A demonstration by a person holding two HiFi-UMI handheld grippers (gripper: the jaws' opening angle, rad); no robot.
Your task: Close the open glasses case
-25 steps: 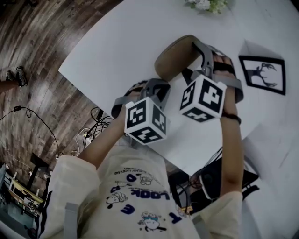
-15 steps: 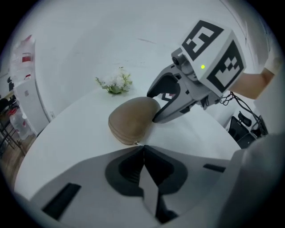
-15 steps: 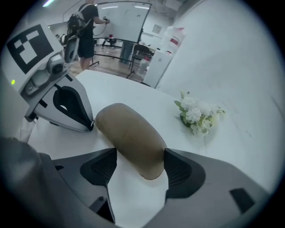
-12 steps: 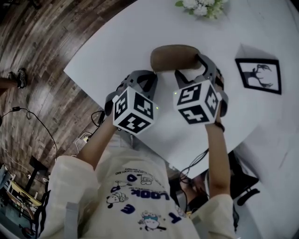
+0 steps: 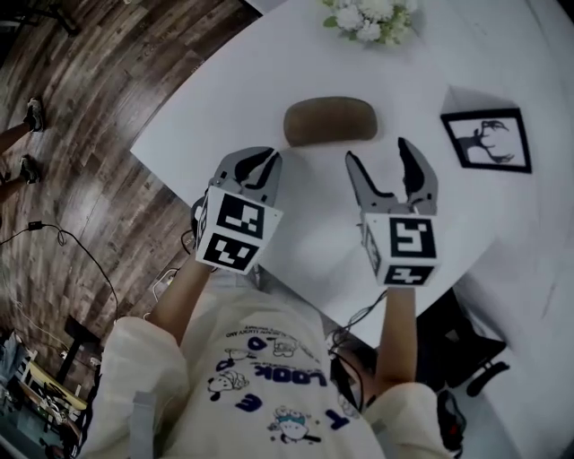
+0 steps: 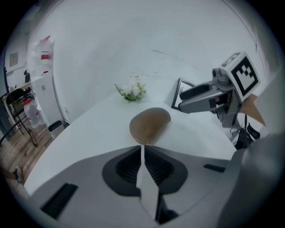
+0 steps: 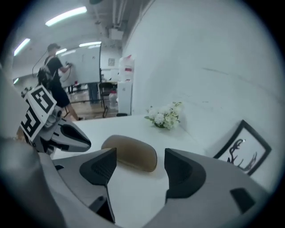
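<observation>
Flowers (image 5: 366,18) cut off at top; I read "LOOK" on shirt (image 5: 269,381) (upside down). Left tongs (image 5: 260,166) pinched shut; right tongs (image 5: 378,154) wide, just narrowed, empty.

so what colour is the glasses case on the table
Brown, a plain tan-brown glasses case; the head view shows it best.

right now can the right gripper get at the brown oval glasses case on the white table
Probably yes: the right gripper, jaws just closing slightly yet wide and empty, faces the brown glasses case with only bare white table between.
</observation>
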